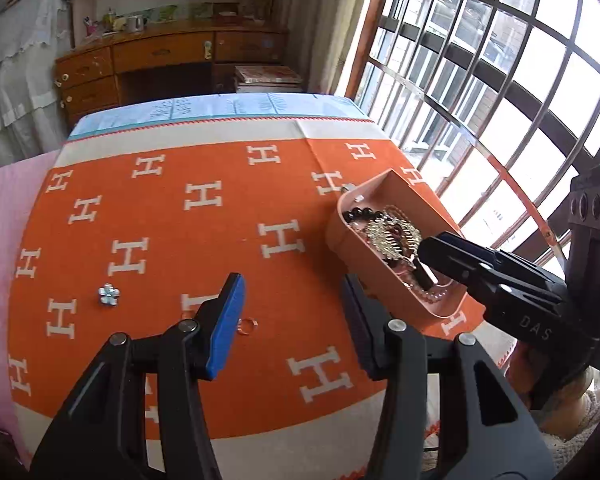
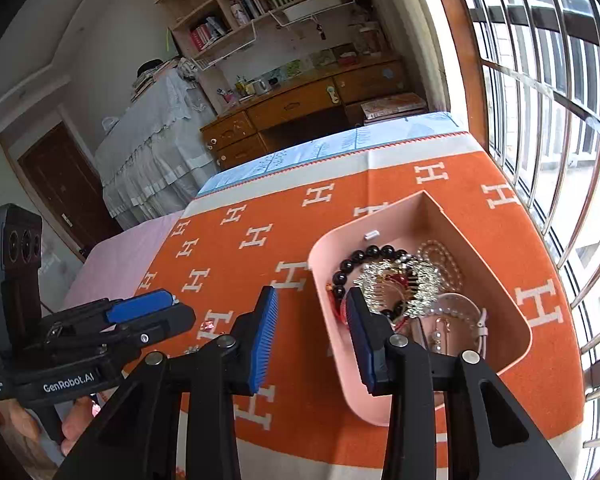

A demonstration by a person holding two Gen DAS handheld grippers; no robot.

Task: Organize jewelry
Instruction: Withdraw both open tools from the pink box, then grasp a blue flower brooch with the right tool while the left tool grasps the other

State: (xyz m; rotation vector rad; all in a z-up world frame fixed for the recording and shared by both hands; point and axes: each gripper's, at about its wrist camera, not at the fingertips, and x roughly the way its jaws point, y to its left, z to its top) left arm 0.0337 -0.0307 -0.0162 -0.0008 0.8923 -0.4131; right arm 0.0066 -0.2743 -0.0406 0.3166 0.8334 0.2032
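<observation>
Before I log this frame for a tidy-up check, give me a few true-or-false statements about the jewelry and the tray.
1. The pink plastic tray holds a black bead bracelet. True.
2. The small silver flower-shaped piece lies inside the tray. False: it lies on the orange cloth with white H letters, apart from the tray.
3. The left gripper is clamped on a necklace. False: its jaws stand apart with nothing between them.
4. A thin gold ring lies on the cloth near the left gripper's fingers. True.
5. The right gripper is open, one finger over the tray. True.
</observation>
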